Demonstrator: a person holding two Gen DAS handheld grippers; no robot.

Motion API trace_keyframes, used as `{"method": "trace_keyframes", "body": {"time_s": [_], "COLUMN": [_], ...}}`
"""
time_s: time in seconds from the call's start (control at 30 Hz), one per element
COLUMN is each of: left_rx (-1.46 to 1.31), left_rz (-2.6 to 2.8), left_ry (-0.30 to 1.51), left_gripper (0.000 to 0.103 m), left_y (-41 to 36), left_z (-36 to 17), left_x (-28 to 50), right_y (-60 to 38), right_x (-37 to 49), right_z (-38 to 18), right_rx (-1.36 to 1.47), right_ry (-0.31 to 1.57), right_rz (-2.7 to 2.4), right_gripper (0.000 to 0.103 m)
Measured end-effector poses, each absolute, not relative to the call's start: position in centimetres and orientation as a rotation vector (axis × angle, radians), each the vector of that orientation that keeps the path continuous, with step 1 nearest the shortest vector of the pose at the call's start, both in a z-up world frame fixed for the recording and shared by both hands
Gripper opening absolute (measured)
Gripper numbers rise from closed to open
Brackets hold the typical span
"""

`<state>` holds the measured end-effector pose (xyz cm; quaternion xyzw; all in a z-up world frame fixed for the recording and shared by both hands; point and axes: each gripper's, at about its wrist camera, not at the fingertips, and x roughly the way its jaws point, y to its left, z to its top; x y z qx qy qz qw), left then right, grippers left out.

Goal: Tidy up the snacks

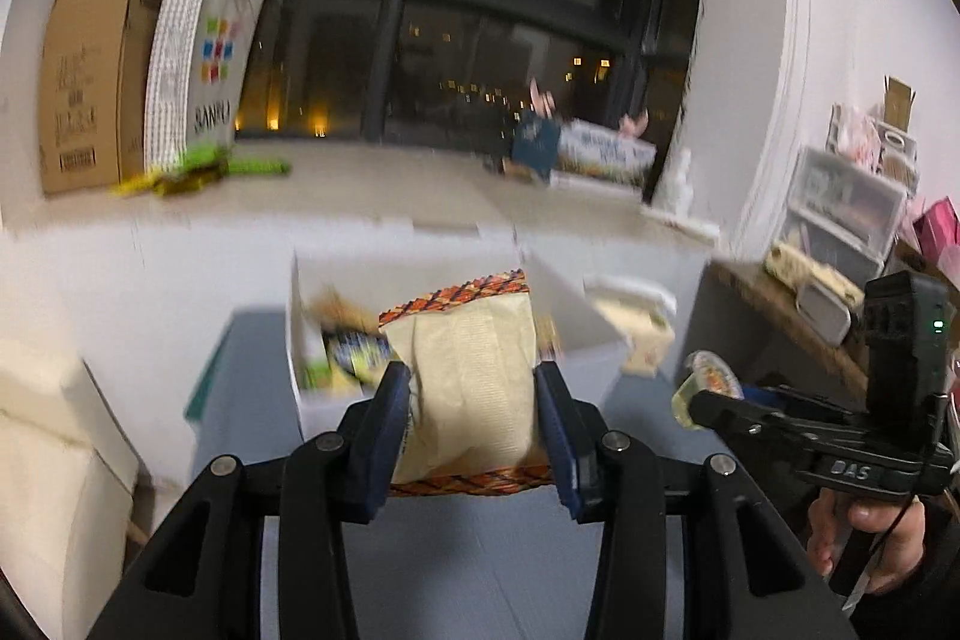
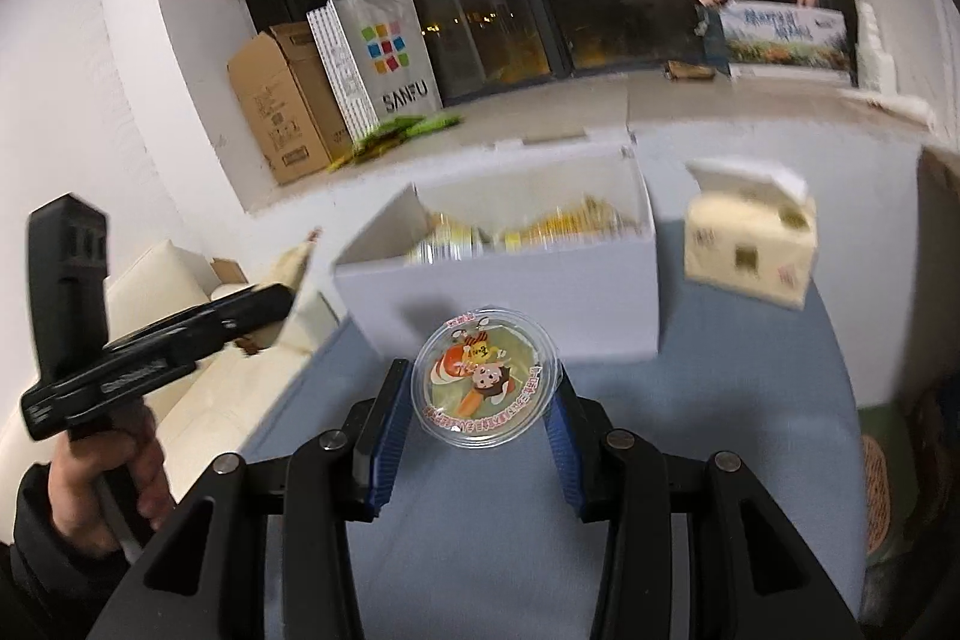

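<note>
My left gripper (image 1: 474,388) is shut on a cream snack bag (image 1: 474,370) with an orange patterned edge, held up above the blue table in front of a white box (image 1: 312,400) that holds several snack packs. My right gripper (image 2: 480,388) is shut on a round clear jelly cup (image 2: 483,379) with a cartoon lid, held before a white box (image 2: 498,292) with yellow packs inside. In the left wrist view the right gripper (image 1: 690,403) shows at the right with the jelly cup (image 1: 708,379) at its tips. The left gripper's body (image 2: 150,346) shows at the left of the right wrist view, its tips hidden.
A cream tissue box (image 2: 750,244) stands right of the white box. A cardboard carton (image 2: 282,112) and a white SANFU bag (image 2: 390,58) stand on the window ledge. A cream sofa (image 2: 198,358) lies left of the table (image 2: 720,460). Clear storage drawers (image 1: 840,208) are stacked at the right.
</note>
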<state>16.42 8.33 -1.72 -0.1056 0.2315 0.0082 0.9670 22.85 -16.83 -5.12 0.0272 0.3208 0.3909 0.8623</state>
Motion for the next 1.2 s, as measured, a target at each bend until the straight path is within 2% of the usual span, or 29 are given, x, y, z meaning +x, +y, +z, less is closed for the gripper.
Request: {"method": "trace_keyframes", "body": {"time_s": [0.27, 0.53, 0.57, 0.6, 0.63, 0.67, 0.73, 1.07, 1.2], "left_rx": [-0.22, -0.27, -0.278, -0.284, -0.285, -0.27, -0.235, -0.087, -0.067], "left_rz": [0.044, 0.034, 0.03, 0.033, 0.045, 0.055, 0.054, 0.131, 0.122], "left_ry": [0.441, 0.496, 0.513, 0.529, 0.527, 0.512, 0.517, 0.439, 0.381], "left_gripper": [0.047, 0.05, 0.064, 0.093, 0.103, 0.103, 0.103, 0.103, 0.103], "left_y": [12.2, 14.7, 14.7, 14.7, 14.7, 14.6, 14.2, 11.5, 10.1], "left_z": [1.5, -0.4, -0.7, -1.0, -1.2, -1.4, -1.6, 0.5, 1.5], "left_x": [22.5, 28.2, 28.6, 28.9, 28.9, 28.7, 28.5, 24.5, 20.9], "right_y": [-11.9, -8.7, -8.5, -8.3, -8.2, -8.0, -8.1, -9.4, -9.5], "right_x": [29.9, 36.0, 36.7, 37.2, 37.7, 38.3, 38.6, 36.3, 33.6], "right_z": [-1.9, -1.7, -2.0, -2.2, -2.5, -2.8, -3.1, -2.7, -1.3], "right_rx": [0.071, -0.007, -0.016, -0.016, -0.017, -0.025, -0.033, -0.084, -0.117], "right_ry": [0.684, 0.73, 0.736, 0.75, 0.769, 0.792, 0.786, 0.701, 0.609], "right_rz": [0.811, 0.733, 0.723, 0.726, 0.729, 0.714, 0.66, 0.615, 0.616], "right_gripper": [0.046, 0.046, 0.046, 0.047, 0.049, 0.069, 0.103, 0.103, 0.103]}}
